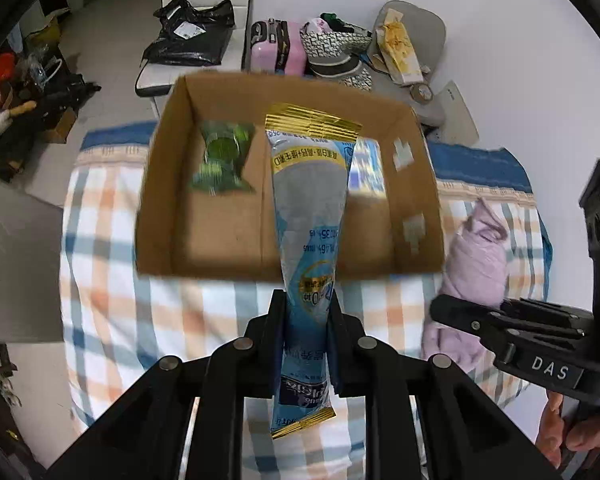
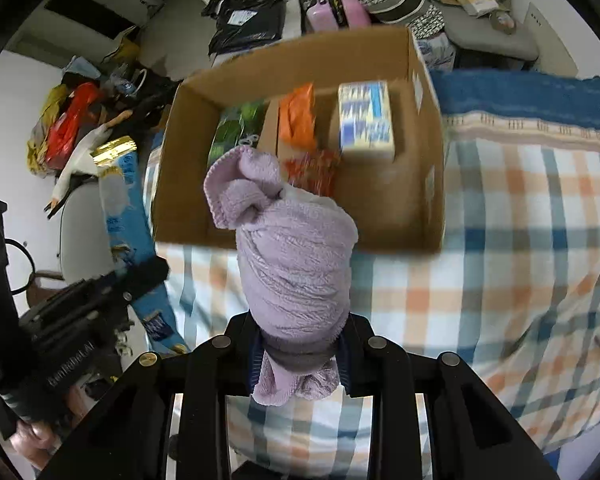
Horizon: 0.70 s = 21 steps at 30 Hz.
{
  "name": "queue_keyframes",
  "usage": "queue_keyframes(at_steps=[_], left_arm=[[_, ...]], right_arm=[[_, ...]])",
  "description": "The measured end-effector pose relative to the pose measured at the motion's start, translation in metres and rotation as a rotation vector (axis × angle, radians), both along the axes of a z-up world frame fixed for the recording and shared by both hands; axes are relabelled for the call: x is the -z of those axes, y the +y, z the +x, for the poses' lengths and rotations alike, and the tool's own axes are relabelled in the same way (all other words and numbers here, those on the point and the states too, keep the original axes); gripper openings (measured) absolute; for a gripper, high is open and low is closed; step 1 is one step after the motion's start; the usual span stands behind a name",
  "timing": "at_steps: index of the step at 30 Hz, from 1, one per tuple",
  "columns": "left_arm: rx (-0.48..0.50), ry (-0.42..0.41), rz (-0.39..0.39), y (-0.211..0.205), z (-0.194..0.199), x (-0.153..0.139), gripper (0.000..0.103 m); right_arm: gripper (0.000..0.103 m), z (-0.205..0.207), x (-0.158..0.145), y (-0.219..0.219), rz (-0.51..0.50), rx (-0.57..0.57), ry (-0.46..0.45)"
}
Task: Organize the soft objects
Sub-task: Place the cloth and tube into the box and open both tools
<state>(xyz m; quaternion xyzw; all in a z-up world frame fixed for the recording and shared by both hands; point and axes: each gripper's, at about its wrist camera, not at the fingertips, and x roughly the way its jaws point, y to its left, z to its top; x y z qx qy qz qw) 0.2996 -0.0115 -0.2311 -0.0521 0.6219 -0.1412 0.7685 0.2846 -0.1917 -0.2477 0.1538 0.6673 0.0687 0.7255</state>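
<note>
Step in hand: transport. Both grippers carry a soft item toward the cardboard box (image 2: 420, 80); neither item is released yet.
Left gripper (image 1: 306, 320): clenched on the blue sachet (image 1: 310, 208), gripped near its lower end. The gold-sealed top reaches over the near wall of the box.
Right gripper (image 2: 300, 344): clamped on the rolled lilac towel (image 2: 296, 264), gripped near its lower end. The knotted top points at the near-left part of the box.
Carrier: the box stands on the checked cloth (image 2: 520, 208), toward the cloth's far edge with the blue border.
Box contents: green packet (image 1: 222, 156) by the left wall; orange packet (image 2: 298, 116) at the middle; red-patterned packet (image 2: 314, 170) just in front of it; blue-and-white pack (image 2: 366, 120) toward the far-right corner.
Open room, box: bare floor shows along the near wall and in the near-right corner. The left and far zones are occupied.
Open room, cloth: bare on the right of the box and in front of it.
Edges: the near wall stands between both loads and the box floor; each item must clear its rim before lowering.
Next move, judged: carry each item forward over the near rim, lower into the bare near zone, then release. The towel is bulky and probably needs the near-right corner.
Risk, judged: the sachet is limp and may fold over the rim. The two grippers are close together; stagger the drops.
</note>
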Motion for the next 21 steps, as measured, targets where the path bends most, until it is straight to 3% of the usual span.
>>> queue_keyframes(at_steps=[5, 11, 16, 21], left_arm=[[0.01, 0.036, 0.031, 0.001, 0.054, 0.006, 0.015], [0.024, 0.159, 0.056, -0.002, 0.106, 0.048, 0.015], [0.03, 0.278, 0.068, -0.004, 0.133, 0.092, 0.015], [0.029, 0.344, 0.083, -0.007, 0.142, 0.12, 0.015]], right_arm=[[0.031, 0.045, 0.01, -0.006, -0.061, 0.008, 0.046], [0.031, 0.087, 0.046, -0.008, -0.138, 0.004, 0.143], [0.031, 0.106, 0.08, -0.007, -0.183, -0.015, 0.219], [0.031, 0.116, 0.107, -0.005, -0.222, -0.033, 0.279]])
